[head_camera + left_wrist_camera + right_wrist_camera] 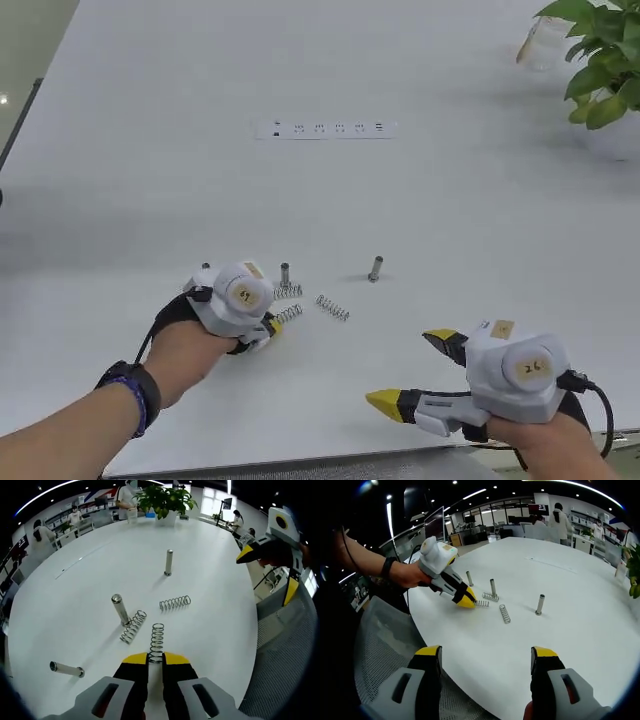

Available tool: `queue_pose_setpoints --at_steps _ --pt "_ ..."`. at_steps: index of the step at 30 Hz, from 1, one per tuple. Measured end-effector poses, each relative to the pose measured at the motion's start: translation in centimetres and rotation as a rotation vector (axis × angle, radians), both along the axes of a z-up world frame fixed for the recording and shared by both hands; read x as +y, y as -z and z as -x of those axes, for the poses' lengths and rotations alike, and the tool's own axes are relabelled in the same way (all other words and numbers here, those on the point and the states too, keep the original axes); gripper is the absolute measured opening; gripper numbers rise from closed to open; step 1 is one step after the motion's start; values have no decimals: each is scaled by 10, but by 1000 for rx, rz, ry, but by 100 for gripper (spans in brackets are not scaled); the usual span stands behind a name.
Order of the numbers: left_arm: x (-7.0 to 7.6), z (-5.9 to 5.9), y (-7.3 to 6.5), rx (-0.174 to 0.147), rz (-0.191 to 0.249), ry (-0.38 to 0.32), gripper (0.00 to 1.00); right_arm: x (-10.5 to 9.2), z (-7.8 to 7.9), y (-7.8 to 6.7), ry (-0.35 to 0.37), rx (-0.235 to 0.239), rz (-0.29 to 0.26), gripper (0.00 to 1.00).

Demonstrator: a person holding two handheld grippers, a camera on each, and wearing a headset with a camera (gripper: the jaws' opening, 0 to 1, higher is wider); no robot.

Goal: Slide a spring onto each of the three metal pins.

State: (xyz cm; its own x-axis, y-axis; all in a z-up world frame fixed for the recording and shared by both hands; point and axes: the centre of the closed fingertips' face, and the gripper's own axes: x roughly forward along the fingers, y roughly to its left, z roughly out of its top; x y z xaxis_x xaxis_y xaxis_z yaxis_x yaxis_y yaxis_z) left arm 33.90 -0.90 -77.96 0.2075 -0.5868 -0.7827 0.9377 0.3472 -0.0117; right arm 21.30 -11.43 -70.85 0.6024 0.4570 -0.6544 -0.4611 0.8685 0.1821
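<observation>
Three short metal pins stand upright on the white table: one (375, 268) to the right, one (284, 272) in the middle, one (205, 267) half hidden behind my left gripper (272, 326). That gripper (155, 659) lies low on the table, shut on the near end of a spring (157, 640) that points toward the middle pin (120, 609). A second spring (132, 627) lies against that pin's base. A third spring (175, 602) lies loose between the pins. My right gripper (412, 370) hovers open and holding nothing near the front edge, well apart from the springs.
A white power strip (325, 129) lies flat farther back on the table (450, 180). A potted plant (600, 60) stands at the far right corner. The table's front edge (300, 462) runs just below both hands, with a mesh chair (385, 645) beyond it.
</observation>
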Motion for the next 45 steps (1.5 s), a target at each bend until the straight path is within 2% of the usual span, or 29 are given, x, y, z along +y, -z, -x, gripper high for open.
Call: queue_pose_setpoints --at_steps 11,22,29,34,37,45 --pt "16 8 -21 -32 18 15 2 9 -5 -3 -32 -10 -5 71" --pt "39 22 -41 -48 35 17 2 17 -8 -6 -63 -24 -8 71" --pt "51 33 -51 -40 72 8 2 25 -11 -8 -83 -38 -15 71" --pt "58 39 -58 -52 84 9 2 31 -14 -10 -103 -43 -24 70" --pt "60 43 -65 -61 97 10 2 33 -16 -11 -113 -47 -27 69" --pt "53 56 -88 -118 114 68 2 43 -19 -16 -150 -57 -33 65"
